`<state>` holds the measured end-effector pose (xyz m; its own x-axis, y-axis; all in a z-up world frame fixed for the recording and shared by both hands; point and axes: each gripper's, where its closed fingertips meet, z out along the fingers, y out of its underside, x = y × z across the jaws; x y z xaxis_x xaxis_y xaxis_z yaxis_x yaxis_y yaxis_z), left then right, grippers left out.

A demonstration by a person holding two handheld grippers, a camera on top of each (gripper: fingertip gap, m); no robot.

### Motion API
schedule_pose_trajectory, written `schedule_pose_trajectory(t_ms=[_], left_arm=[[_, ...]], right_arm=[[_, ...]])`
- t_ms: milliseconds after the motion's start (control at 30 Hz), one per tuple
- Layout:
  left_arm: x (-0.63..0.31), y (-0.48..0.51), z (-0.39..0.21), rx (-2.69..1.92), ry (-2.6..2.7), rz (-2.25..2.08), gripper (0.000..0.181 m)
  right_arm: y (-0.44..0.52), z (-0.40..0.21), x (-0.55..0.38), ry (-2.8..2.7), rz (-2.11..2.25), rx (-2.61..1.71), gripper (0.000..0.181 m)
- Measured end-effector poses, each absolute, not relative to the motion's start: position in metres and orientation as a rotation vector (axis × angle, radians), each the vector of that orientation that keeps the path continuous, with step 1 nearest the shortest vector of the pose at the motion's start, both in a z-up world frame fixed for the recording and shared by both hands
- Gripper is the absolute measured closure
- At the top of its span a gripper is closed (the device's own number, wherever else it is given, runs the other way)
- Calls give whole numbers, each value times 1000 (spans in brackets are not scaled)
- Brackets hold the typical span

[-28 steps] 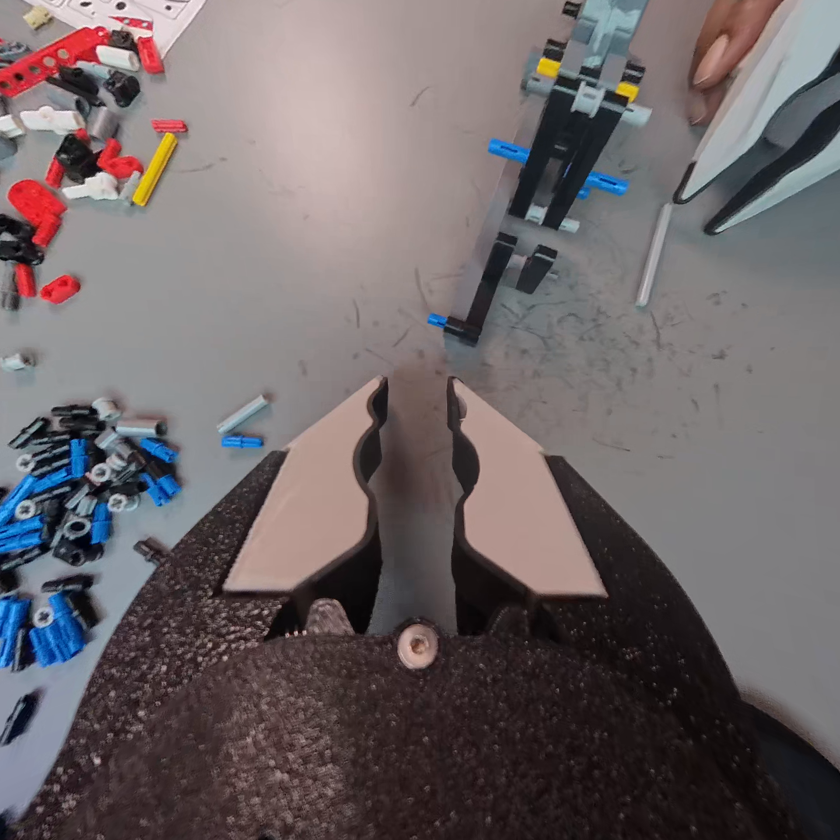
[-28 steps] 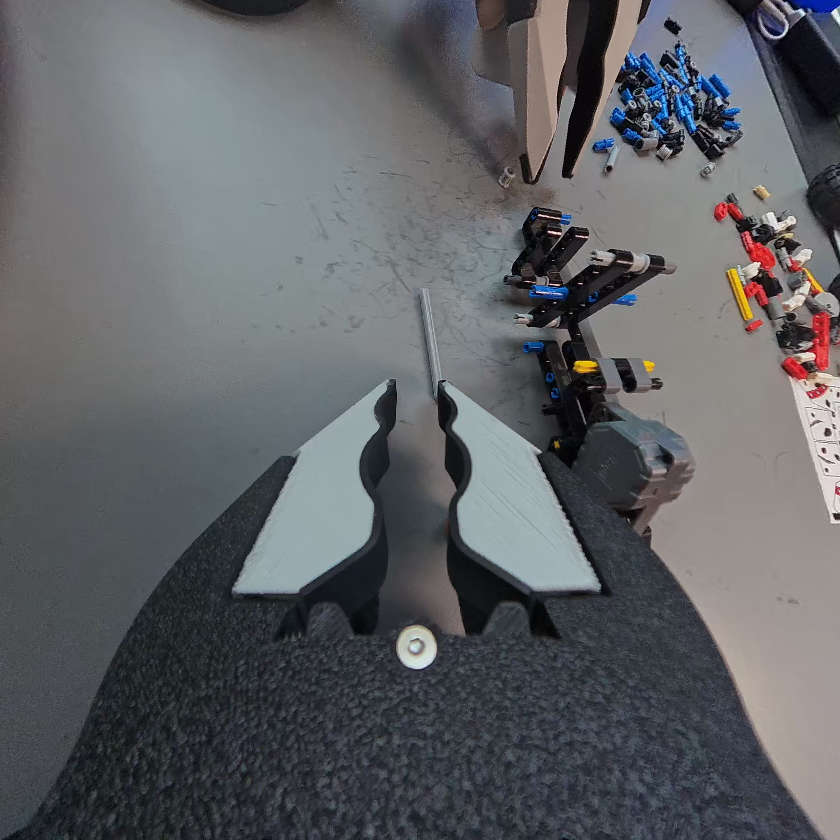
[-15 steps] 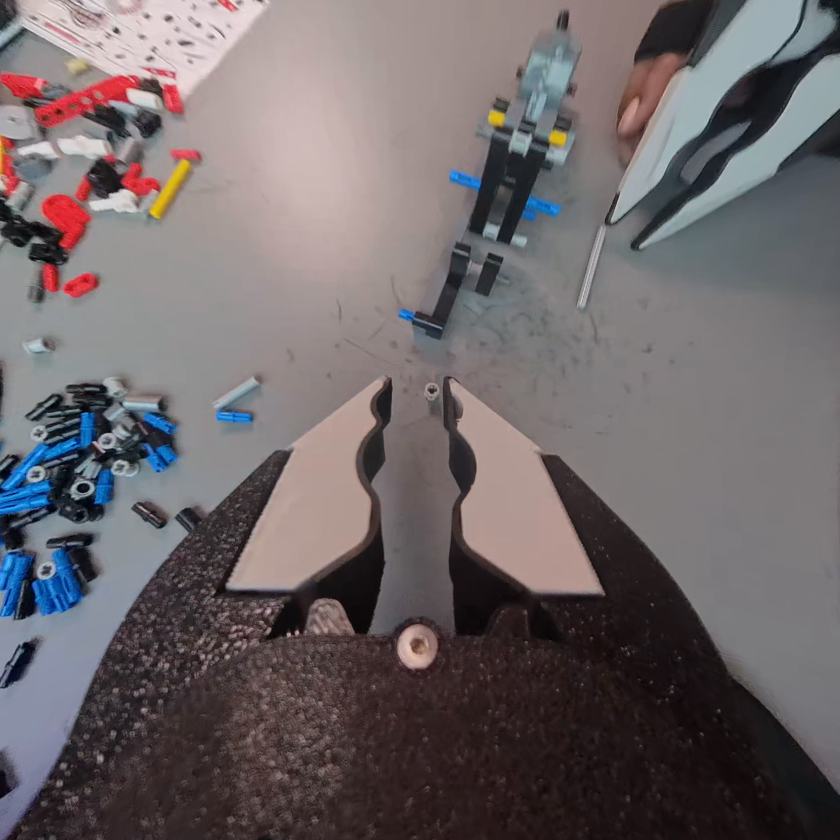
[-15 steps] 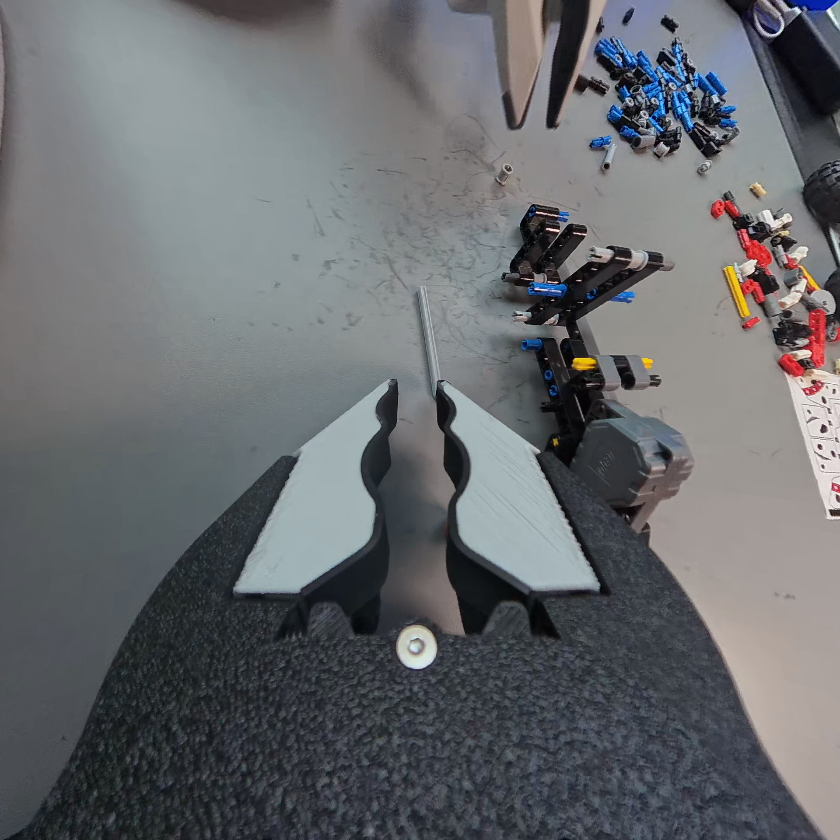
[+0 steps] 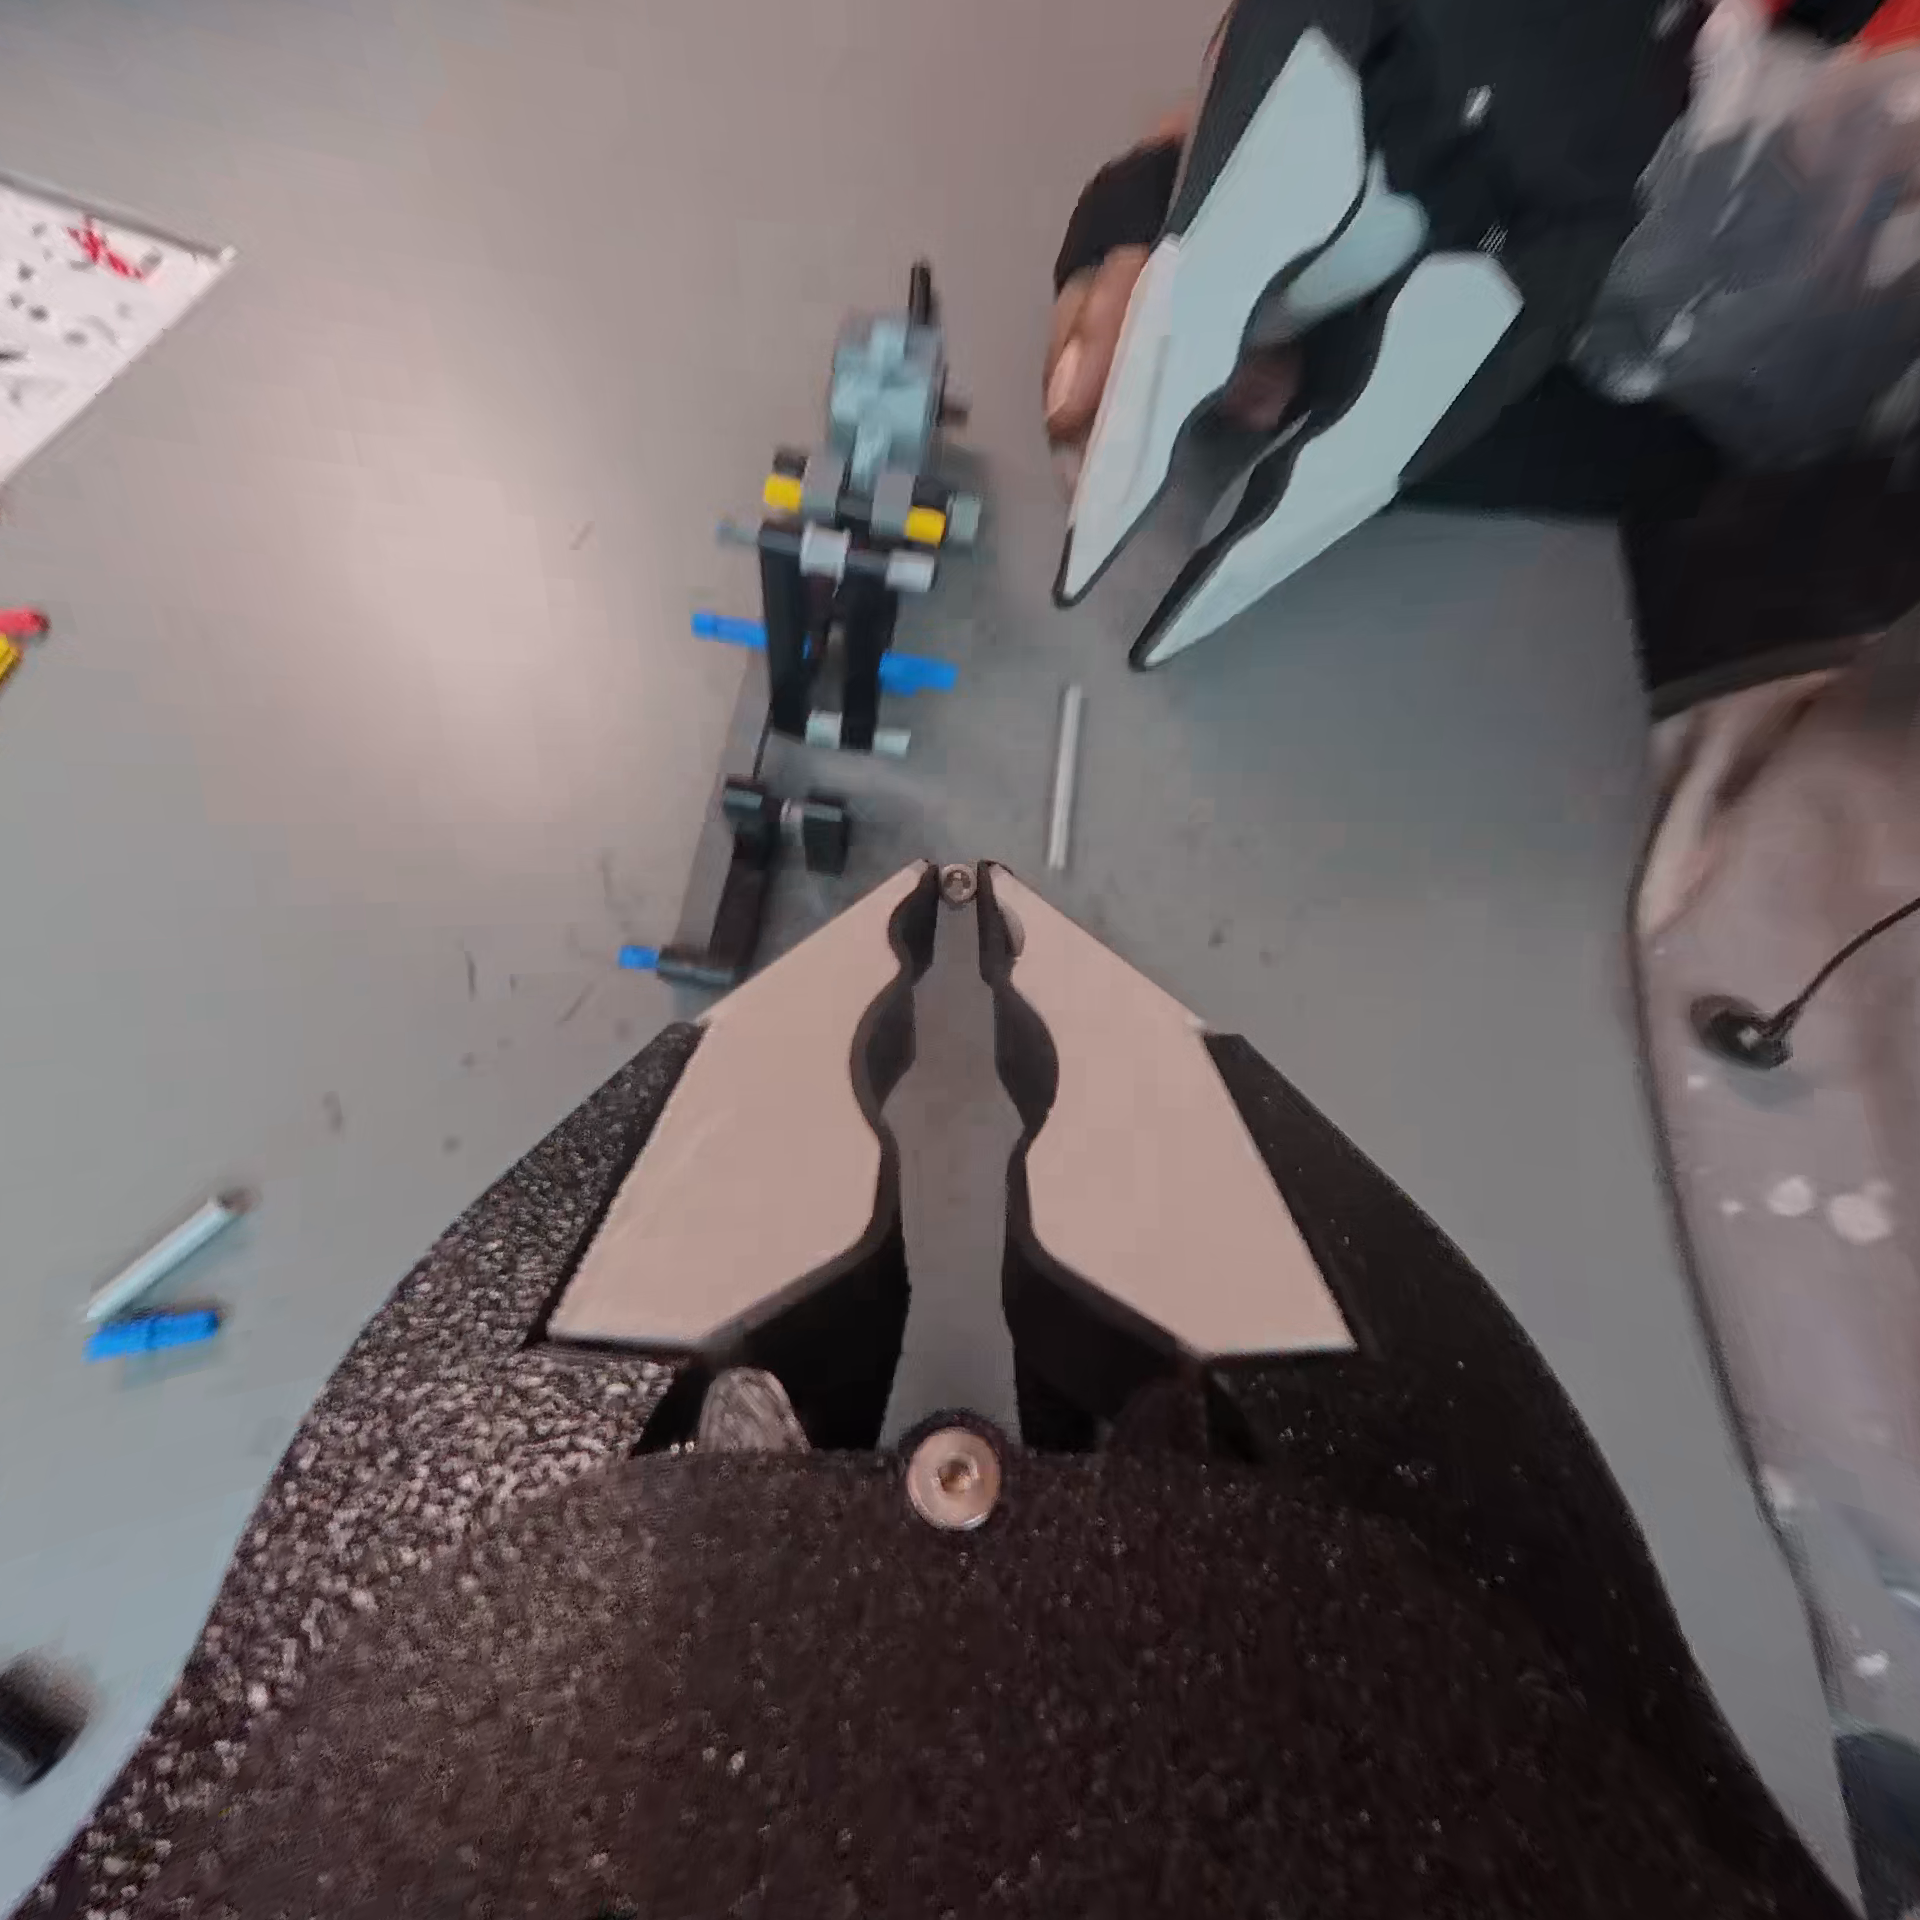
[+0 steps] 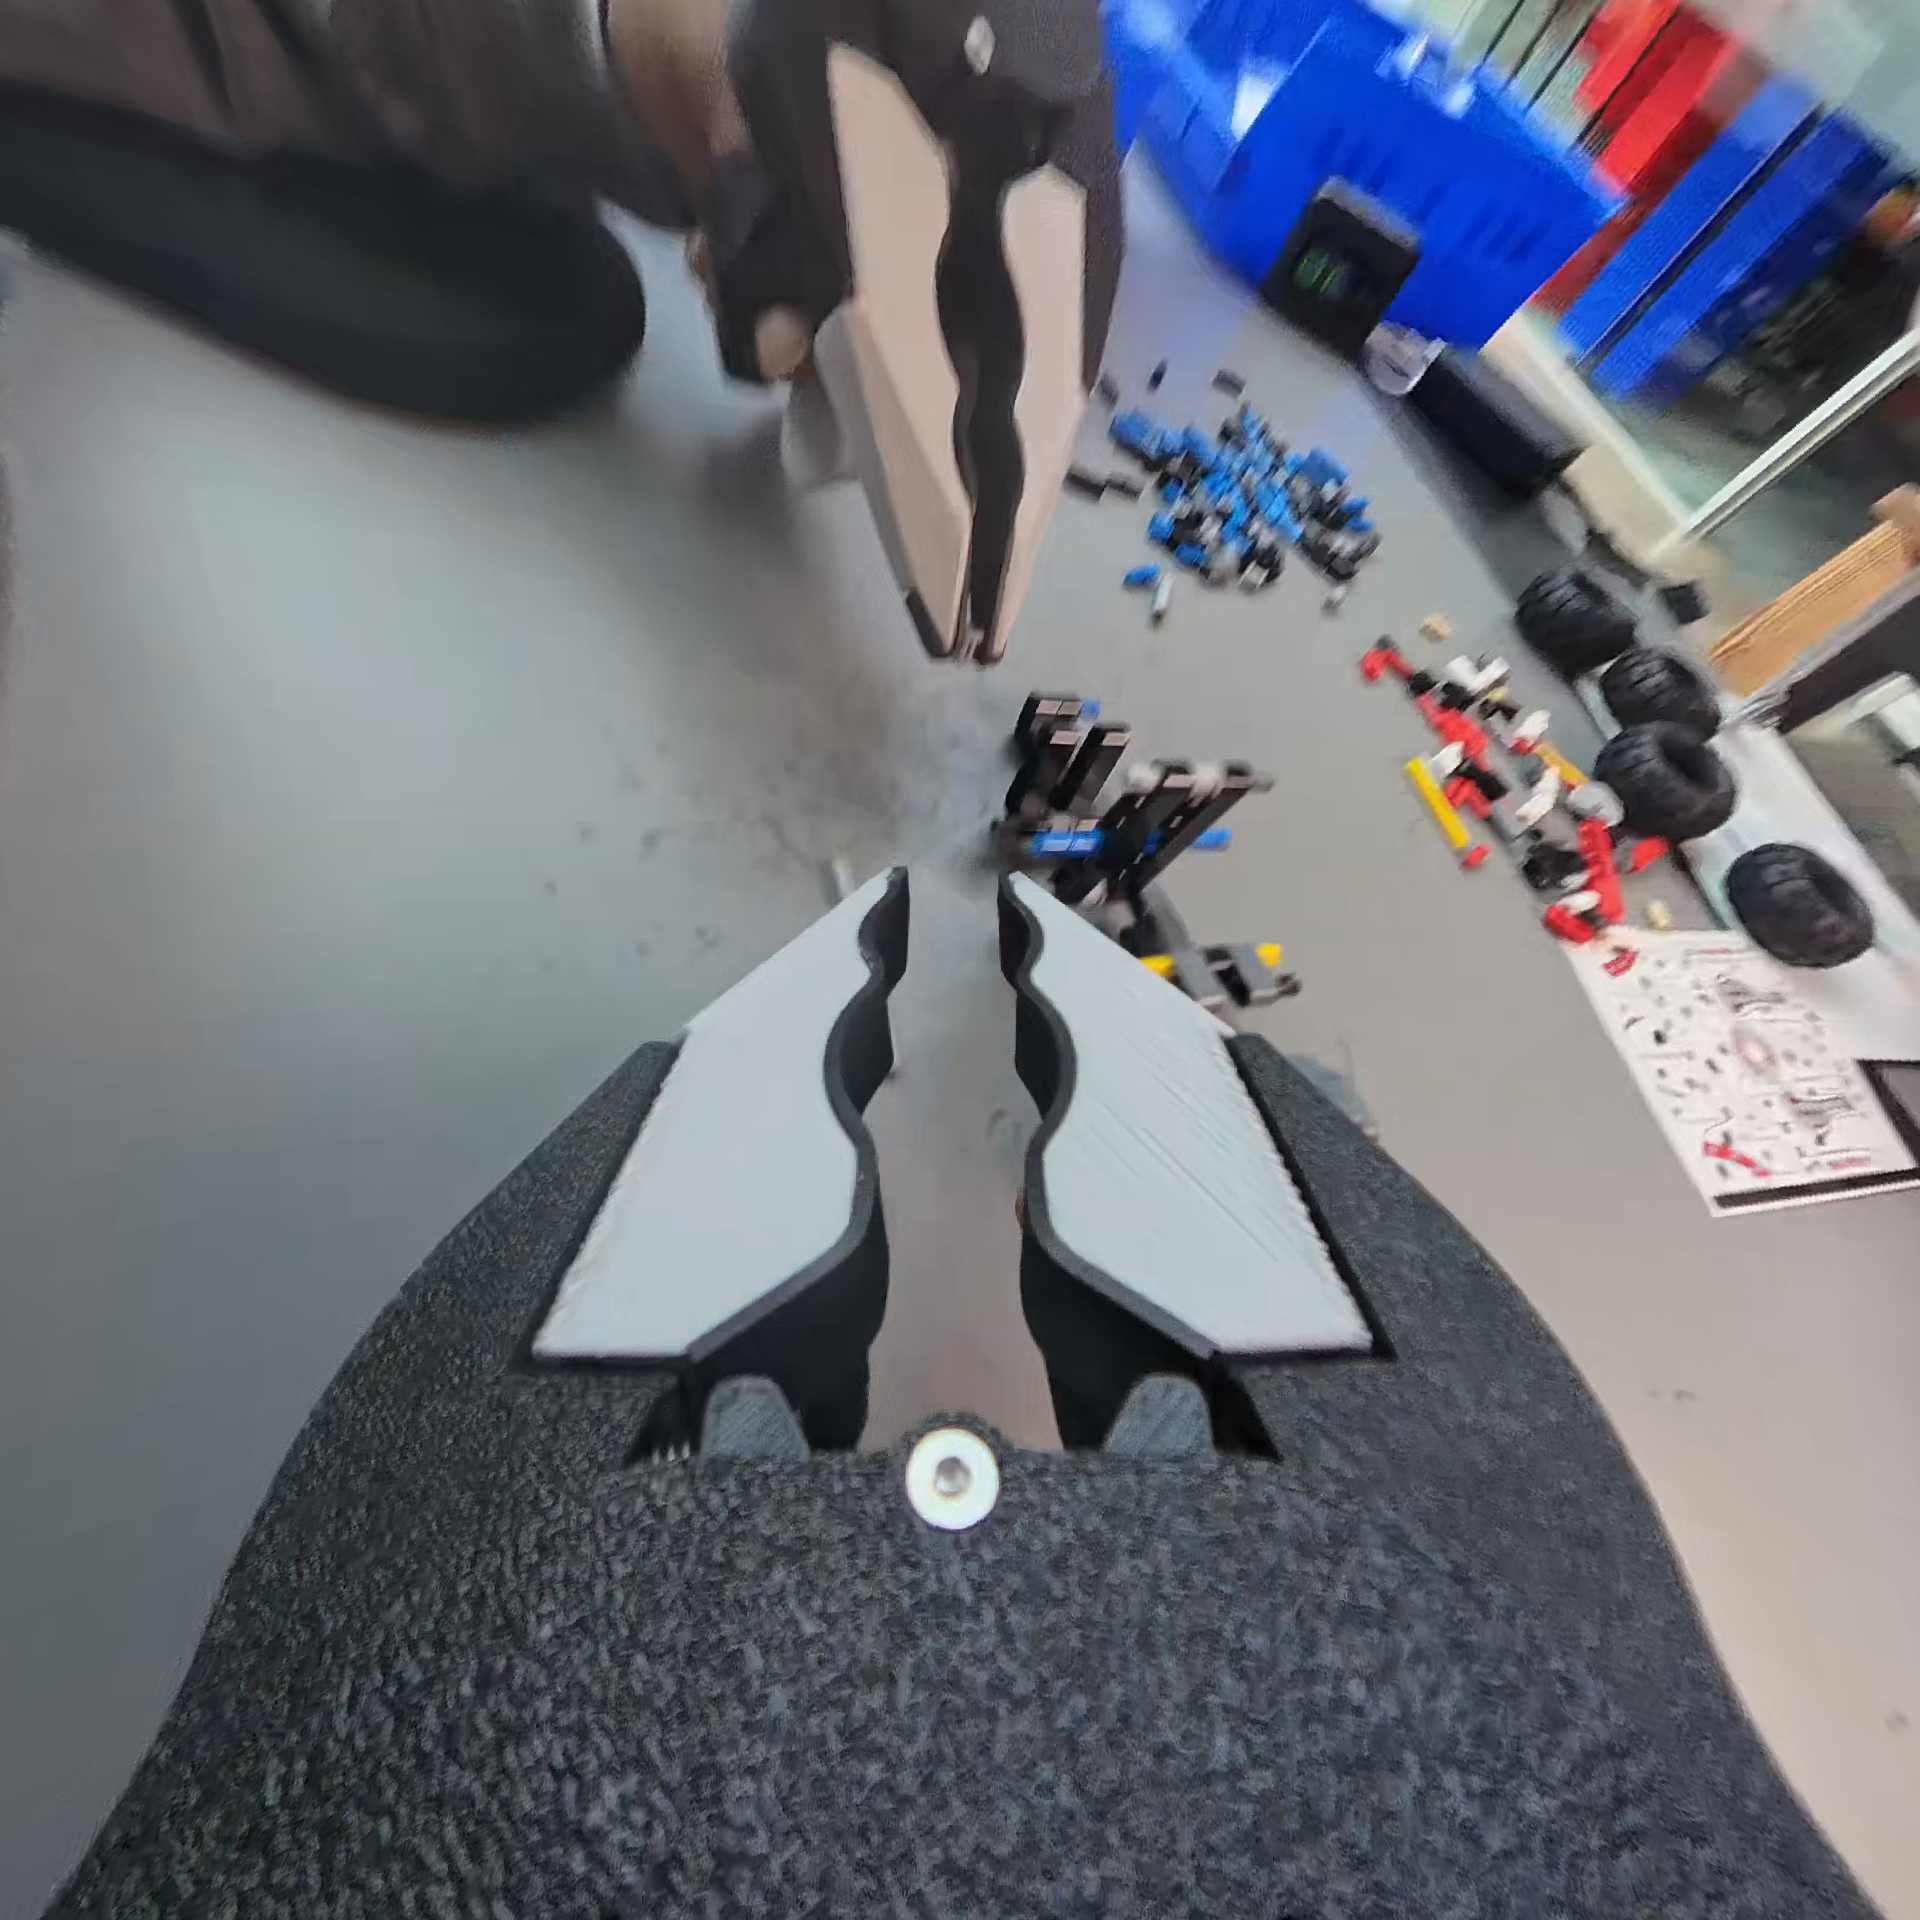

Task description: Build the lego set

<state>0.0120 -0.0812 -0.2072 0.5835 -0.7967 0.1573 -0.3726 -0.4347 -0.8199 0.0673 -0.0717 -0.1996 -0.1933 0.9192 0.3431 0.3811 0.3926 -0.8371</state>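
Observation:
My left gripper (image 5: 956, 881) is shut on a small grey bush (image 5: 957, 883) pinched at its fingertips, just right of the black and grey lego assembly (image 5: 831, 623). A thin grey axle (image 5: 1062, 774) lies on the table ahead of it. My right gripper (image 6: 953, 881) is open and empty, held above the table beside the assembly (image 6: 1127, 810). It also shows in the left wrist view (image 5: 1107, 629), open, above the axle's far end. The left gripper also shows in the right wrist view (image 6: 968, 646), tips together.
A pile of blue and black pins (image 6: 1236, 499), a pile of red, white and black parts (image 6: 1496, 769), several black tyres (image 6: 1662, 769) and an instruction sheet (image 6: 1756, 1070) lie to the right. A grey axle piece (image 5: 166, 1252) and a blue pin (image 5: 151, 1335) lie loose. A person's leg (image 5: 1766, 935) is close by. My hands' fingertips stand some 7 cm from each other. From the right gripper's tips to the thin grey axle (image 5: 1062, 774) is close to 4 cm.
My left gripper has closed on the small grey bush that lay between its tips and has swung right towards the axle. My right gripper has risen and tilted up, away from the axle.

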Motion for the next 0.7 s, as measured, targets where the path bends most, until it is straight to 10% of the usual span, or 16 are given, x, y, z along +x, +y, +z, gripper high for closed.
schedule_pose_trajectory(t_ms=[33,300,700], left_arm=[[22,-80,-190,-1962,860,-802,171],[42,-96,-88,-1431,411,-1682,173],[39,-94,-81,-1367,286,-1858,172]], right_arm=[[-72,-181,62,-1668,805,-1099,164],[-93,-94,43,-1317,769,-792,162],[-93,-85,29,-1357,645,-693,173]])
